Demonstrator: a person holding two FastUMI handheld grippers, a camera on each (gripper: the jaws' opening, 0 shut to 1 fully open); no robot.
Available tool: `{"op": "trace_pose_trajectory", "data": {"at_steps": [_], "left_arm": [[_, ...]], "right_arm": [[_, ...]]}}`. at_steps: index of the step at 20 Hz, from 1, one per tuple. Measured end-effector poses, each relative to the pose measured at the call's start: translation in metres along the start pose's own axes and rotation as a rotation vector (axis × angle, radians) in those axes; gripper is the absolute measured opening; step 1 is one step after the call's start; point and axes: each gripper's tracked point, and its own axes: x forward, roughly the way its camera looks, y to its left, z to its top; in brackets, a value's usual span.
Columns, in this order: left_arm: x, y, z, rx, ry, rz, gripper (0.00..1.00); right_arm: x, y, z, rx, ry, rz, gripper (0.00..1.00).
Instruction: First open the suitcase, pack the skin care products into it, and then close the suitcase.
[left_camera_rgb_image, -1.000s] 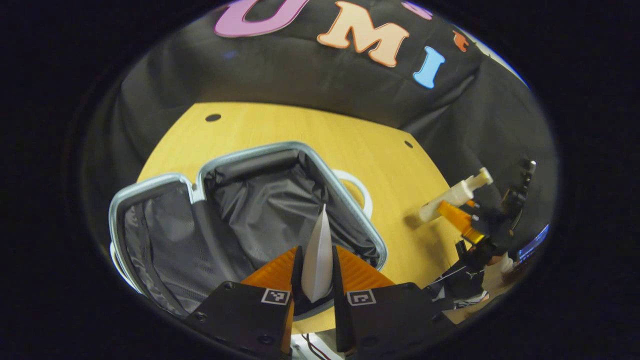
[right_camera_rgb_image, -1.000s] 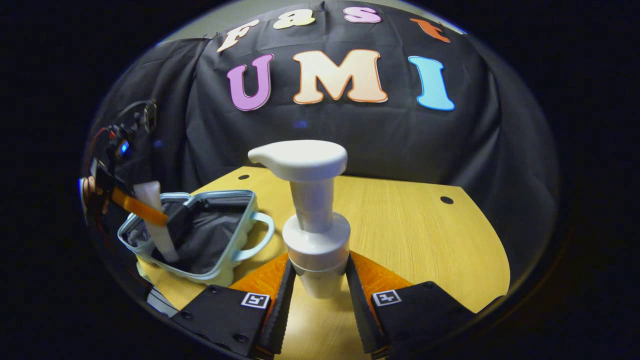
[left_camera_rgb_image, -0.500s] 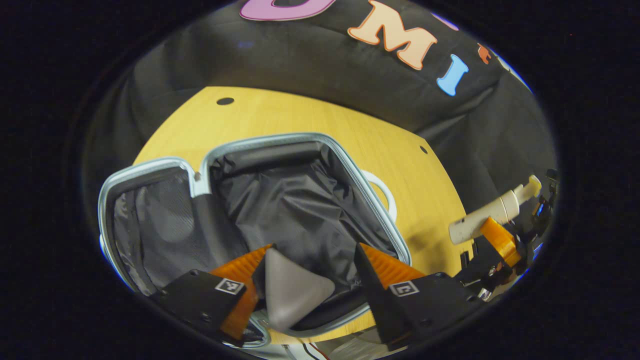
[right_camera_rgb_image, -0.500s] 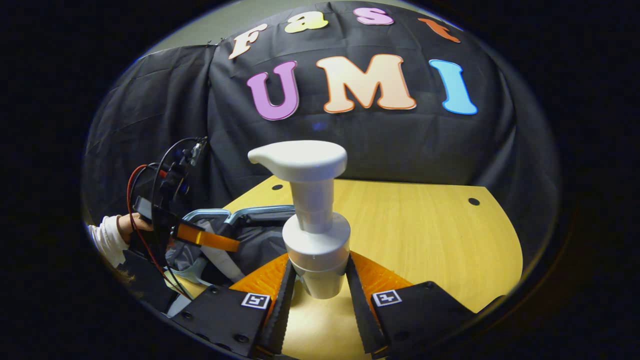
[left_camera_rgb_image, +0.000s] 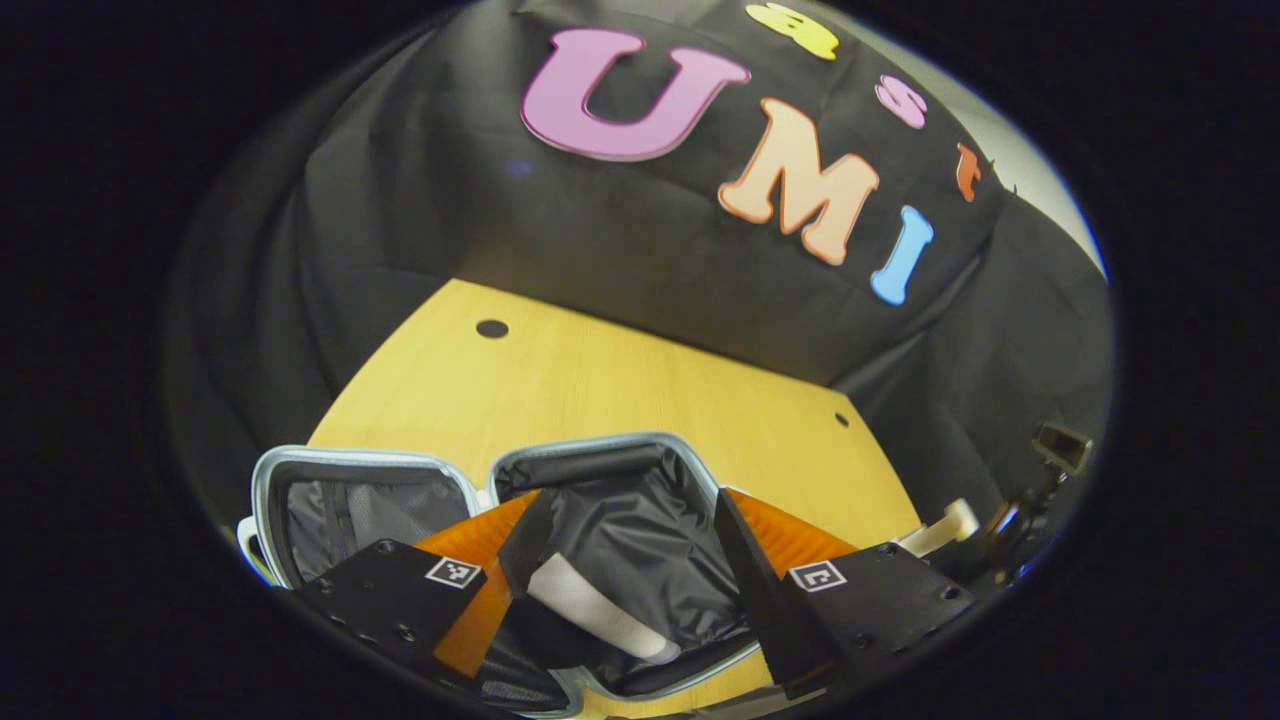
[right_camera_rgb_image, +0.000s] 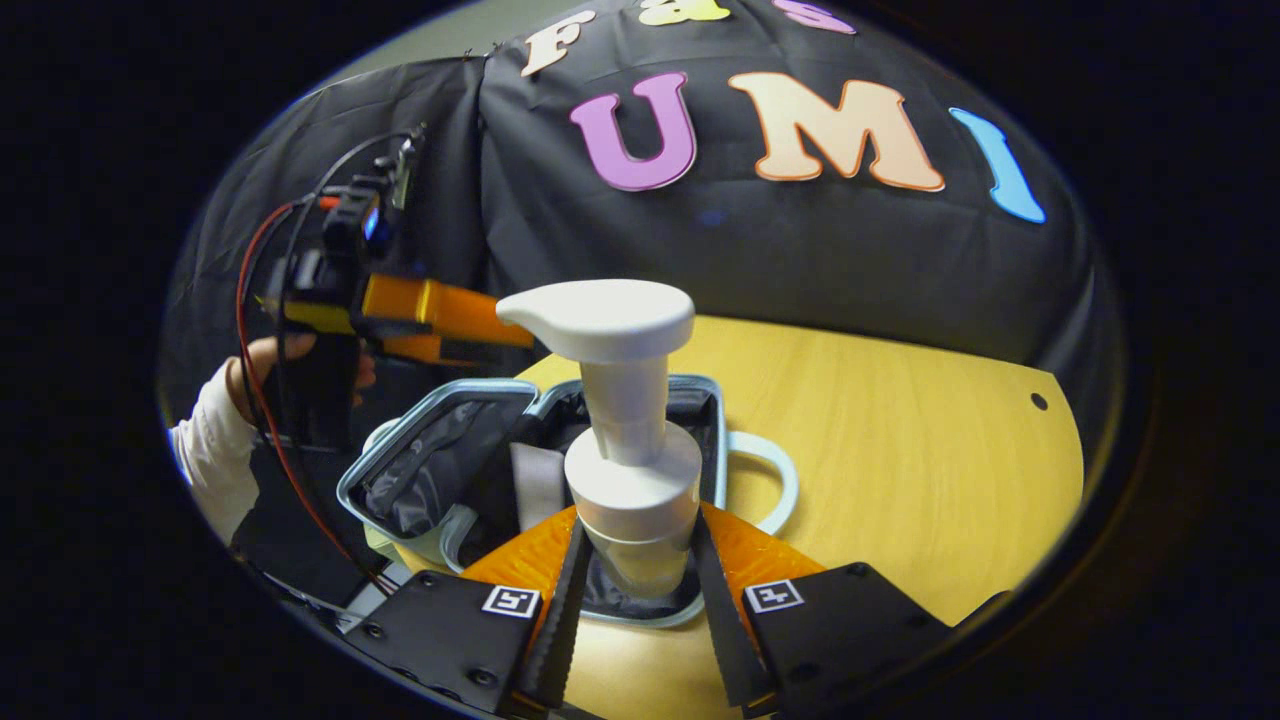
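The small light-blue suitcase (left_camera_rgb_image: 600, 442) lies open on the wooden table, its black lining showing. A white tube (left_camera_rgb_image: 600, 615) rests inside it, below my left gripper (left_camera_rgb_image: 625, 510), which is open and holds nothing. My right gripper (right_camera_rgb_image: 640, 525) is shut on a white pump bottle (right_camera_rgb_image: 630, 440), held upright over the near edge of the suitcase (right_camera_rgb_image: 470, 390). In the right gripper view the tube (right_camera_rgb_image: 540, 485) lies in the lined half, and the left gripper (right_camera_rgb_image: 440, 320) hovers above the case at upper left. The pump head (left_camera_rgb_image: 940, 528) peeks in at the right of the left gripper view.
The wooden table (right_camera_rgb_image: 900, 430) stretches to the right of the case, with small dark holes near its far edge. The case's white handle (right_camera_rgb_image: 770, 470) sticks out toward that side. A hand in a white sleeve (right_camera_rgb_image: 215, 440) holds the left gripper. Black cloth backs the booth.
My left gripper opened, let the tube drop into the suitcase and drew up away from it. My right gripper carried the pump bottle from the bare table to over the case.
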Motion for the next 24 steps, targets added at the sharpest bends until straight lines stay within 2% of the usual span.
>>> {"op": "trace_pose_trajectory", "data": {"at_steps": [2, 4, 5, 9, 13, 14, 15, 16, 17, 18, 19, 20, 23, 24], "left_arm": [[-0.022, 0.010, 0.012, -0.013, -0.067, 0.015, 0.95], [-0.049, 0.026, 0.020, -0.023, -0.127, 0.054, 0.95], [-0.063, 0.036, 0.025, -0.033, -0.155, 0.078, 0.95], [-0.125, 0.093, 0.022, -0.102, -0.218, 0.217, 0.95], [-0.175, 0.161, 0.006, -0.183, -0.251, 0.392, 0.95], [-0.186, 0.177, -0.001, -0.204, -0.255, 0.433, 0.95], [-0.196, 0.190, -0.009, -0.222, -0.257, 0.466, 0.91], [-0.204, 0.201, -0.019, -0.241, -0.254, 0.494, 0.95], [-0.210, 0.211, -0.027, -0.261, -0.250, 0.515, 0.95], [-0.214, 0.221, -0.033, -0.284, -0.248, 0.532, 0.95], [-0.214, 0.225, -0.037, -0.305, -0.249, 0.541, 0.95], [-0.213, 0.230, -0.041, -0.326, -0.250, 0.548, 0.95], [-0.204, 0.252, -0.057, -0.385, -0.239, 0.557, 0.95], [-0.200, 0.260, -0.063, -0.400, -0.232, 0.562, 0.95]], "right_arm": [[0.013, 0.004, -0.015, -0.012, 0.051, 0.007, 0.58], [0.024, 0.006, -0.029, -0.019, 0.100, 0.005, 0.60], [0.030, 0.006, -0.033, -0.018, 0.122, 0.003, 0.58], [0.047, 0.003, -0.054, -0.013, 0.204, -0.015, 0.58], [0.054, -0.003, -0.044, 0.009, 0.165, -0.046, 0.58], [0.057, -0.005, -0.042, 0.010, 0.159, -0.054, 0.61], [0.057, -0.005, -0.039, 0.013, 0.151, -0.056, 0.62], [0.059, -0.006, -0.039, 0.016, 0.139, -0.060, 0.63], [0.057, -0.007, -0.036, 0.022, 0.127, -0.064, 0.58], [0.055, -0.006, -0.032, 0.032, 0.112, -0.064, 0.67], [0.052, -0.007, -0.026, 0.044, 0.089, -0.065, 0.63], [0.050, -0.006, -0.019, 0.060, 0.058, -0.058, 0.74], [0.030, -0.009, 0.010, 0.098, -0.039, -0.052, 0.89], [0.021, -0.011, 0.017, 0.109, -0.066, -0.052, 0.98]]}}
